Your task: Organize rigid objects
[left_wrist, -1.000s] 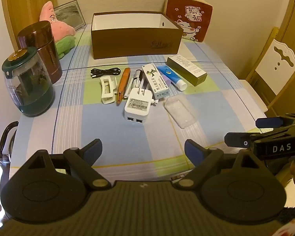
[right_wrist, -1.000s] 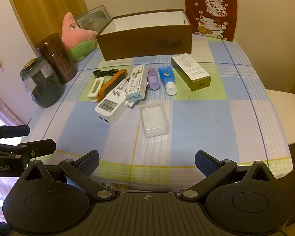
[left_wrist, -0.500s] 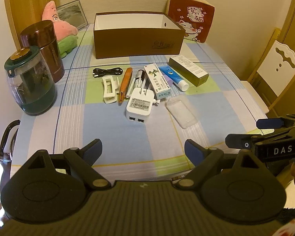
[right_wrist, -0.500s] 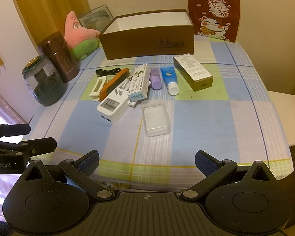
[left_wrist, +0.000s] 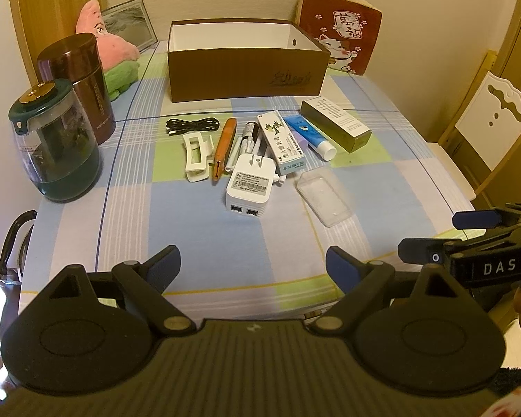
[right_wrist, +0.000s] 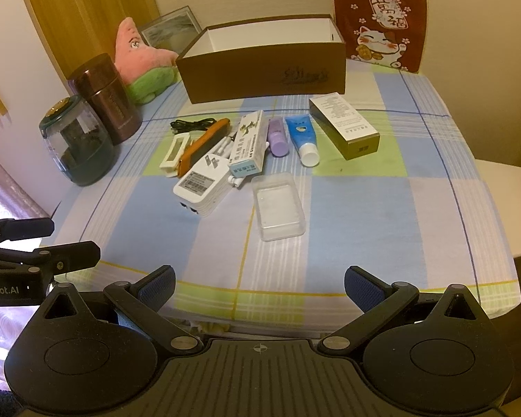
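Note:
Small items lie in a cluster mid-table: a white USB charger, a clear plastic case, a white hair clip, an orange tool, a black cable, a green-and-white carton, a blue tube, a purple tube and an olive box. Behind them stands an open brown box, its visible part bare. My left gripper and right gripper hover open over the near table edge, holding nothing.
A green-lidded glass jar and a brown flask stand at the left edge, with a pink plush behind them. A red cat cushion leans on the far wall. A white-backed chair stands to the right.
Both views have drifted slightly. The objects on the table have not moved, and both grippers stay open.

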Motion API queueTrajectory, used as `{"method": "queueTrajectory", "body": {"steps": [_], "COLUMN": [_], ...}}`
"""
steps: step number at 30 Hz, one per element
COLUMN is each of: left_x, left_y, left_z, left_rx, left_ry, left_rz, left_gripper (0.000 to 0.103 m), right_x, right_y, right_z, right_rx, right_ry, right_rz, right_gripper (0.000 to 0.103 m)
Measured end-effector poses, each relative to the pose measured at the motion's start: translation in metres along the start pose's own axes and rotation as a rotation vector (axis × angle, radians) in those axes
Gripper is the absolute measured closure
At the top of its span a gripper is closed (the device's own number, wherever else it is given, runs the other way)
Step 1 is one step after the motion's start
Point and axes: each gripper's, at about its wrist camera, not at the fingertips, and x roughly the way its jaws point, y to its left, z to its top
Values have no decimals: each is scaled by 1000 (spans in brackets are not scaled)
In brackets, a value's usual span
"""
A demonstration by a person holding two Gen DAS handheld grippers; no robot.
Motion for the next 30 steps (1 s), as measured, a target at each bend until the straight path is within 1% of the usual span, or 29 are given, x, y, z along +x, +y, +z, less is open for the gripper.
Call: {"method": "queueTrajectory", "body": {"steps": [20, 30], "left_x": [1, 6], "left_y": [3, 2], "left_z": [-2, 5], "left_rx": [0, -5], "left_ry": [5, 16], "left_rz": [-4, 0], "left_gripper": [14, 14], "right_x": [3, 6], "right_y": [2, -2], "right_z": [1, 5], "right_rx": [2, 7], "right_ry": [7, 17], "right_rz": [-1, 2], "right_gripper": [2, 2]}}
